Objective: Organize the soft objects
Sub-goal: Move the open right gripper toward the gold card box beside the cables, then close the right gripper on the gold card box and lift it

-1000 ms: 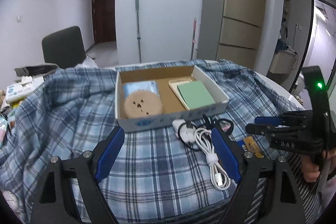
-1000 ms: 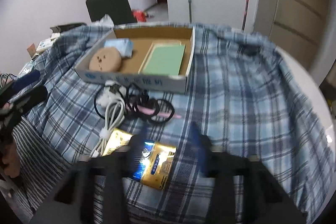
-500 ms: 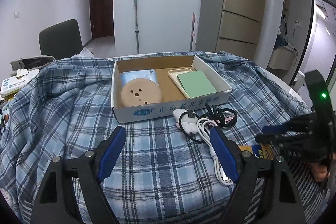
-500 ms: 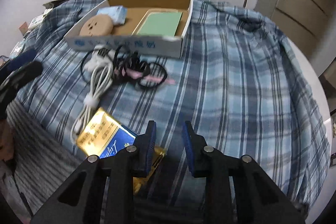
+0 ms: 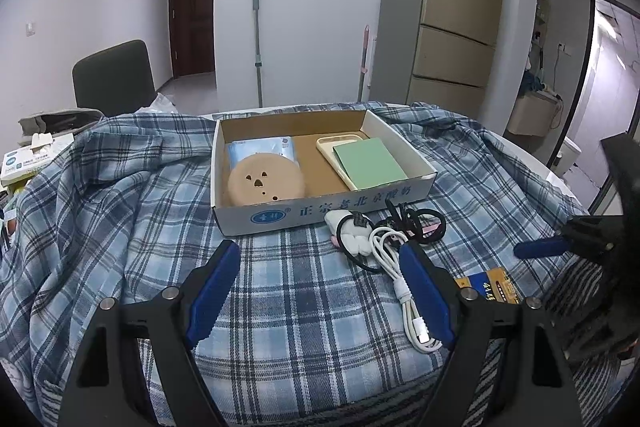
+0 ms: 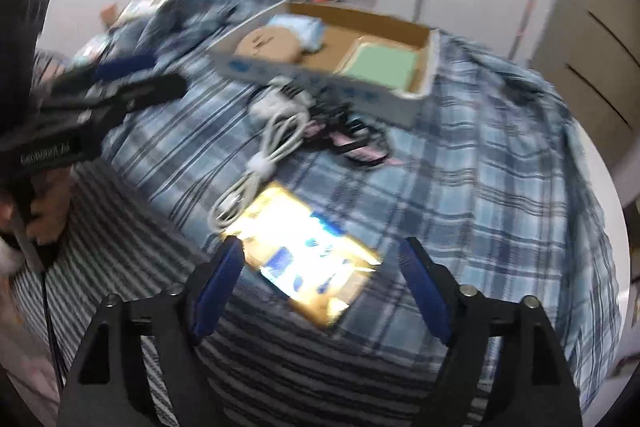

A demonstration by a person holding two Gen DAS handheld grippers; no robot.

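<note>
A cardboard box (image 5: 256, 223) on the plaid cloth holds a round tan sponge (image 5: 266, 183), a blue packet (image 5: 260, 149), a cream phone case (image 5: 340, 143) and a green pad (image 5: 370, 165). In front of it lie a white cable (image 5: 396, 267) and black cords (image 5: 420, 223). A gold and blue pouch (image 6: 308, 259) lies flat between the open fingers of my right gripper (image 6: 320, 283), untouched. My left gripper (image 5: 320, 291) is open and empty over the cloth, short of the cables. The pouch's corner shows in the left wrist view (image 5: 488, 285).
A blue plaid cloth (image 5: 100, 207) covers the round table. A grey chair (image 5: 114, 79) stands at the back left, a fridge (image 5: 456, 11) at the back right. Boxes and papers (image 5: 28, 159) sit at the far left. The box also shows in the right wrist view (image 6: 332, 83).
My right gripper has opened from nearly shut to wide and now straddles the gold pouch; its view swung and blurred. My left gripper has barely moved.
</note>
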